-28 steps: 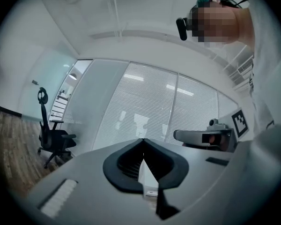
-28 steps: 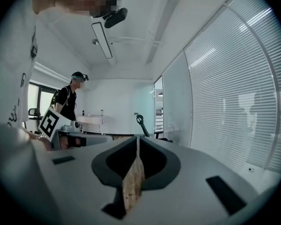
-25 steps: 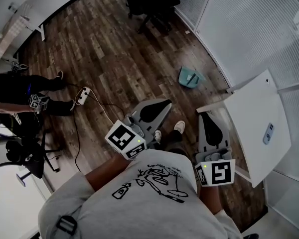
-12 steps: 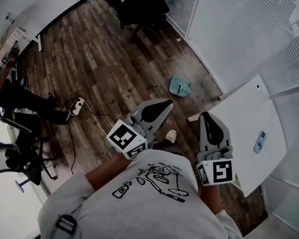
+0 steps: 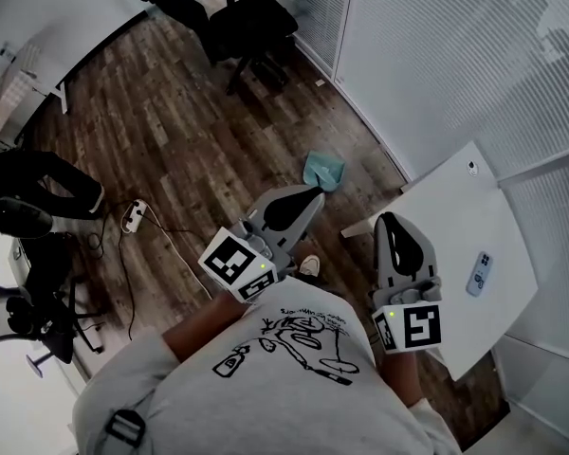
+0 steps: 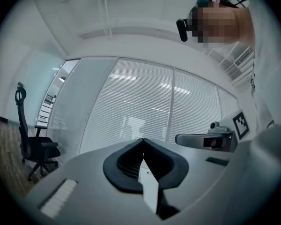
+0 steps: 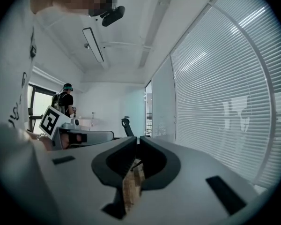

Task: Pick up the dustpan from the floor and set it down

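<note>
Head view: dustpan [image 5: 323, 171] lies beyond left tongs [image 5: 315, 196] (closed, not touching).

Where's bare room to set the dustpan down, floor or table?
Bare floor between dustpan, office chair and power strip. White table is bare apart from a small device toward its right edge. Crowded at left: someone's legs, second chair.

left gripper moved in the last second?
Yes. In the head view the left gripper has closed in on the dustpan on the floor.
</note>
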A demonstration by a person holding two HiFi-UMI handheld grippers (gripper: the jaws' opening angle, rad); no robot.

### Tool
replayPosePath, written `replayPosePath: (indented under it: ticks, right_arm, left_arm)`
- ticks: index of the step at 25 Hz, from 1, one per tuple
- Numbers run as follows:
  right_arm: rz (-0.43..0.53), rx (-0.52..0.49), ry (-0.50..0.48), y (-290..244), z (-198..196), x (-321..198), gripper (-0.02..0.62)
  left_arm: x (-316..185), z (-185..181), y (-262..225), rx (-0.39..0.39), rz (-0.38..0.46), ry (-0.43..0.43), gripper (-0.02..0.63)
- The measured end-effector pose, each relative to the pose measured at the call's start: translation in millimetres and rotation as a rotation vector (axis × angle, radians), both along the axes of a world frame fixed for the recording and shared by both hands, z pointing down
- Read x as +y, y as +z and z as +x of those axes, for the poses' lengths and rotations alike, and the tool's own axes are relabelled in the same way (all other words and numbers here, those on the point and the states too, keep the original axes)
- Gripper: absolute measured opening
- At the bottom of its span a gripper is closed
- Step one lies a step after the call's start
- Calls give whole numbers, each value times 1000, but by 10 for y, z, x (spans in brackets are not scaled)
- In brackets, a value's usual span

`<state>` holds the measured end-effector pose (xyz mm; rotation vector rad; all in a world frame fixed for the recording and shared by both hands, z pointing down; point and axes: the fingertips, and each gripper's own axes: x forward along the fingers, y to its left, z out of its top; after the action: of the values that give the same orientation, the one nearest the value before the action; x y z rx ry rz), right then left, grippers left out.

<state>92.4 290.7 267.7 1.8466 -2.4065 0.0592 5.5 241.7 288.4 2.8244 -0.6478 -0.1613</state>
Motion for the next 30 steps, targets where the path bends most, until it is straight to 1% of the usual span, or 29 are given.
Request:
replayPosePath:
  ticks: [6, 13, 19, 25, 30]
  right_arm:
    - [-16, -9, -7, 48, 76, -160, 17]
    - [-40, -18, -6, 181, 117, -560, 17]
    - [-54, -23, -15, 186, 39, -1163, 17]
    - [-75, -22, -33, 203, -70, -1859, 17]
    - [-74, -12, -39, 185, -159, -2378, 17]
  left_arm:
    - [-245, -20, 63, -20, -13, -41, 2]
    - [-637, 70, 177, -28, -32, -30, 2]
    - [-1189, 73, 158, -35, -37, -7, 2]
    - [-1849, 0, 164, -33, -52, -9, 2]
    - [-2347, -82, 153, -29, -52, -6, 2]
